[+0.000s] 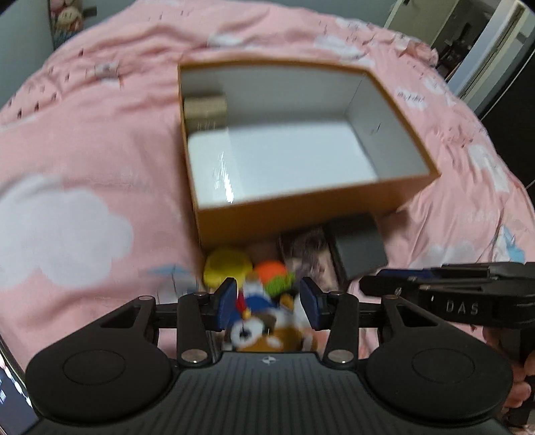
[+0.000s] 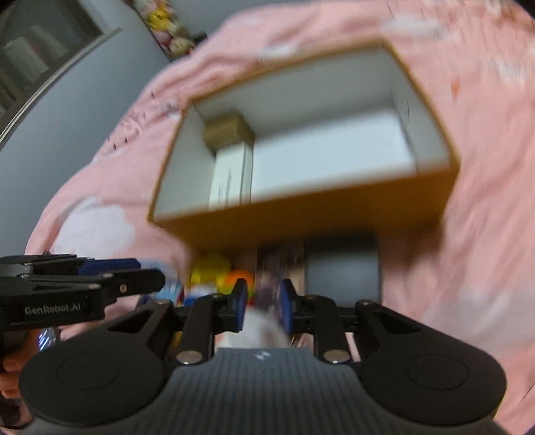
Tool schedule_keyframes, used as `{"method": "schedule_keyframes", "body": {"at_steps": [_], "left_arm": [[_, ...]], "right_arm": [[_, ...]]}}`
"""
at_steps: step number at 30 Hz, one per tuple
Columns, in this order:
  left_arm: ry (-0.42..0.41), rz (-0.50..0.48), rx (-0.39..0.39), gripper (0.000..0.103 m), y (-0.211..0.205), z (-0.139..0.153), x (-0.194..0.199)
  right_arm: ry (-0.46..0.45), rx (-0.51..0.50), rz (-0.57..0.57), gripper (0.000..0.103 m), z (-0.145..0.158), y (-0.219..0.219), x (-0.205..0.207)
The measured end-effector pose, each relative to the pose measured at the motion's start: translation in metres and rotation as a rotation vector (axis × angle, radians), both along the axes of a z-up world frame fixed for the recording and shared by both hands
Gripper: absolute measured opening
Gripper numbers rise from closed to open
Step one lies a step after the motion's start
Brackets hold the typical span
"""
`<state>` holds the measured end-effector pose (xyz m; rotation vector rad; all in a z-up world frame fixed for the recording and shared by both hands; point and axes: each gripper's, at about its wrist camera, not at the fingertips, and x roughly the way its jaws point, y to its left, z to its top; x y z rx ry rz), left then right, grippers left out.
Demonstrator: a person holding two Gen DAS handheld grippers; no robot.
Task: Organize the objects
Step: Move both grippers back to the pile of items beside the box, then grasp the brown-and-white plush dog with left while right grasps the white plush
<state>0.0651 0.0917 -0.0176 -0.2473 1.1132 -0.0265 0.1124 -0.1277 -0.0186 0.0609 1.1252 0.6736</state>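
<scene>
An open orange box with a white inside lies on the pink bedspread; it also shows in the right wrist view. A gold-capped clear box lies inside at its left. My left gripper is closed around a plush toy with a brown, white and blue body. My right gripper is closed around a white object, blurred. A yellow toy, an orange and green toy, a photo card pack and a dark grey box lie before the orange box.
The right gripper's fingers reach in from the right of the left wrist view. The left gripper's fingers show at the left of the right wrist view. Stuffed toys and a wall lie beyond the bed.
</scene>
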Motion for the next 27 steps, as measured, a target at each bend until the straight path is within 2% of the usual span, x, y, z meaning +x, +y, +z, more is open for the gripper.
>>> {"method": "schedule_keyframes", "body": {"at_steps": [2,4,12,16,22,27], "left_arm": [[0.026,-0.005,0.002,0.051,-0.002,-0.006,-0.001],[0.042,-0.026,0.014,0.051,-0.007,-0.009,-0.004],[0.083,-0.135,0.099,0.056,-0.02,-0.013,-0.008],[0.084,-0.187,0.15,0.056,-0.032,-0.016,-0.011],[0.097,-0.213,0.18,0.059,-0.037,-0.019,-0.01],[0.123,-0.209,0.155,0.074,-0.03,-0.028,-0.005]], "right_arm": [[0.075,0.006,0.002,0.036,-0.013,0.001,-0.005],[0.148,0.019,0.002,0.045,-0.024,0.004,-0.008],[0.311,0.043,-0.044,0.063,-0.045,0.005,-0.001],[0.379,0.021,-0.031,0.072,-0.054,0.011,0.003],[0.425,-0.036,0.004,0.081,-0.066,0.026,0.004],[0.465,-0.041,-0.004,0.078,-0.076,0.025,0.007]]}}
